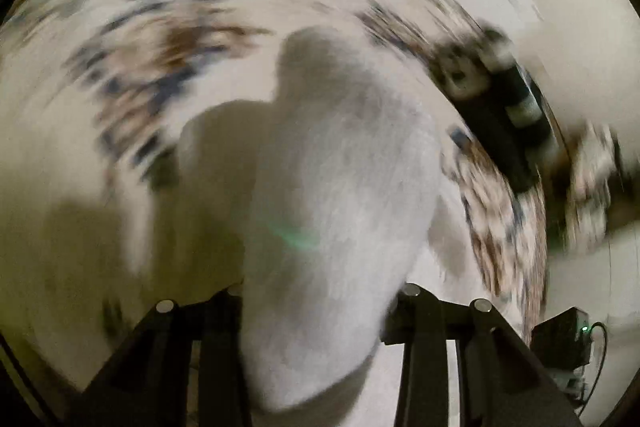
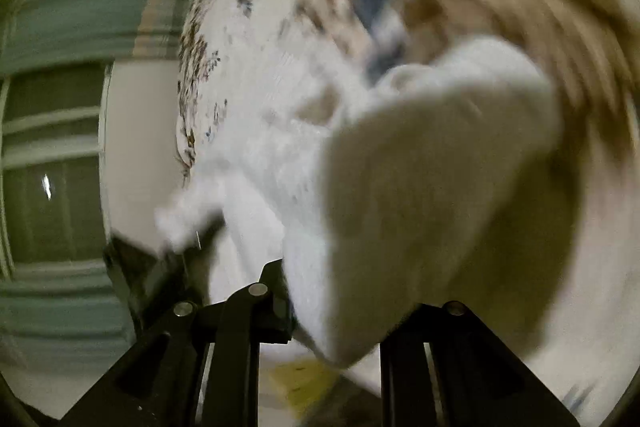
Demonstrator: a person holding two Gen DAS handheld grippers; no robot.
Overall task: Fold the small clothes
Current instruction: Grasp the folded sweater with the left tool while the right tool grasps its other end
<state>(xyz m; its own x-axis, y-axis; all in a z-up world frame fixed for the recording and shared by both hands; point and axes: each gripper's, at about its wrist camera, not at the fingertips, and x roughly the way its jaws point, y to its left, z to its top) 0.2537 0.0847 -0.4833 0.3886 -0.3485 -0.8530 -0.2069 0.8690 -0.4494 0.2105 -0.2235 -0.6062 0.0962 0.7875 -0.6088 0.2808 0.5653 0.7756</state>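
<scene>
A small white fuzzy garment (image 1: 320,195) hangs in front of the left wrist camera, held between the black fingers (image 1: 416,311) of my left gripper (image 1: 320,307). Both views are blurred by motion. In the right wrist view the same white cloth (image 2: 420,187) fills the middle and runs down between the fingers (image 2: 256,299) of my right gripper (image 2: 352,307). Both grippers appear shut on the cloth. The fingertips themselves are hidden by it.
Under the cloth lies a white bedspread with brown and blue print (image 1: 152,67), also in the right wrist view (image 2: 224,47). A black and white object (image 1: 500,107) lies at the bed's edge. A black box with a cable (image 1: 564,339) sits low right. A window with blinds (image 2: 52,167) is left.
</scene>
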